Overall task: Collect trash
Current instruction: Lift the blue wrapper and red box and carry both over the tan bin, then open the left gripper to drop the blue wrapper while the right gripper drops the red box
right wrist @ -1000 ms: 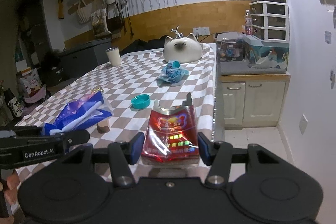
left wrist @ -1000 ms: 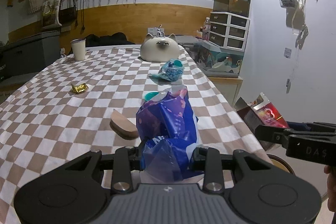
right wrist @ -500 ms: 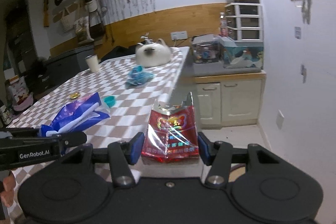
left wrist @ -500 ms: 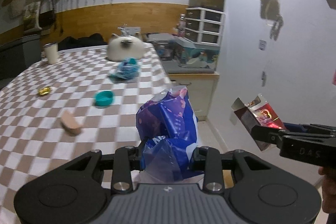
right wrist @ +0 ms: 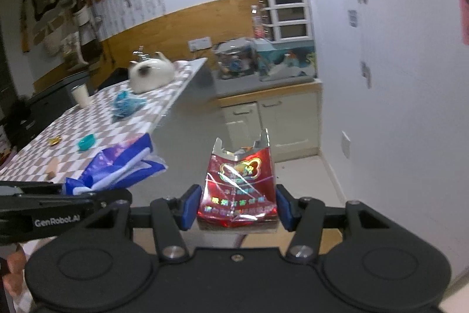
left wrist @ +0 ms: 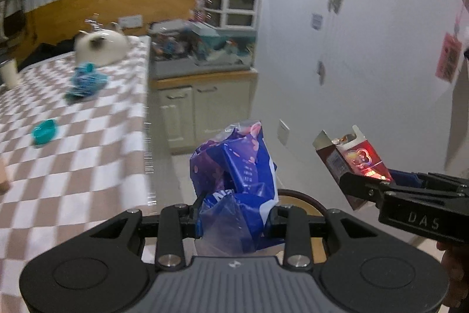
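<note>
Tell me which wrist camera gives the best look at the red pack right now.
The right wrist view: the red pack sits centred, front face toward the lens, between the right gripper fingers. The left wrist view shows the red pack only side-on at the frame's right edge, its lower part hidden by that gripper.

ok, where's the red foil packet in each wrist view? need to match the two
Left wrist view: red foil packet at right of centre, clamped in the right tongs that reach in from the right edge.
Right wrist view: red foil packet at bottom centre, torn top upward, between the blue pads.
Shared landmark: the white cat-shaped object at the table's far end.
</note>
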Available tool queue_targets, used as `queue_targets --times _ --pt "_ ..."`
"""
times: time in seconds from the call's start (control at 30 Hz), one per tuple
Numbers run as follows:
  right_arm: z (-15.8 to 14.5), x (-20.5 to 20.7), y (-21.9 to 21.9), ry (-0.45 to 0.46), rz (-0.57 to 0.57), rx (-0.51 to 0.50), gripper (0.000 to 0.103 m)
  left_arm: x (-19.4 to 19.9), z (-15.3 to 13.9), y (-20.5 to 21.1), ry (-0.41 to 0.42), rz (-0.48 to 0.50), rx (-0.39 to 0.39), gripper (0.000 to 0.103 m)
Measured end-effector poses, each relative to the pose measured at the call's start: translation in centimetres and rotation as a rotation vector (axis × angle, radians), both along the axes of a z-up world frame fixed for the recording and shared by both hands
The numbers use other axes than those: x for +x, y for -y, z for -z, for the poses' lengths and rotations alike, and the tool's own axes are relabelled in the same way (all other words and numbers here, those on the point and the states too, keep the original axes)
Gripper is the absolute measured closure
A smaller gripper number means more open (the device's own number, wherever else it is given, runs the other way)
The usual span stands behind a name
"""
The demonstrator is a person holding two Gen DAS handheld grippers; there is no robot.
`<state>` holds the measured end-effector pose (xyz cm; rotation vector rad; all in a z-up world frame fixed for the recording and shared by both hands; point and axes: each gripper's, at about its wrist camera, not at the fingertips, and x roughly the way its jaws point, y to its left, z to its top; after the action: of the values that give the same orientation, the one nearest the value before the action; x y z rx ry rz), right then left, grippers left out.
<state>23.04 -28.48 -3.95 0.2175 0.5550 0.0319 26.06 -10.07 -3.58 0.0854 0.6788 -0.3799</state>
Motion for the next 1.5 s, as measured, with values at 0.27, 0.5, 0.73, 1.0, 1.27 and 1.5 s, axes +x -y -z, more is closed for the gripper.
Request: queue_targets --times 0.27,0.5,0.73,1.0,1.27,1.5 --pt "2.8 1.3 5.1 -0.071 0.086 0.018 0.048 4.1 2.9 5.7 -0.09 0.063 0.038 0.067" --pt "6.2 3.6 8.7 -0.169 0.146 0.052 0.048 8.3 6.9 10.3 -0.214 0.11 0.081 0.067" --pt "10.3 6.5 10.4 -0.302 0.163 0.111 0.048 12.6 11.4 12.5 -0.368 0.115 0.096 0.067" --pt "14.3 10.3 10.4 -0.44 0.153 0.143 0.048 15.8 16.0 12.3 -0.514 0.068 0.076 0.067" --pt "17.3 13.6 10.3 -0.551 0.12 0.146 0.048 17.8 19.9 11.6 -0.667 0.011 0.03 0.067" --pt "19.5 15.9 9.7 -0.624 0.088 0.137 0.048 18.5 22.7 11.0 -0.789 -0.051 0.035 0.067"
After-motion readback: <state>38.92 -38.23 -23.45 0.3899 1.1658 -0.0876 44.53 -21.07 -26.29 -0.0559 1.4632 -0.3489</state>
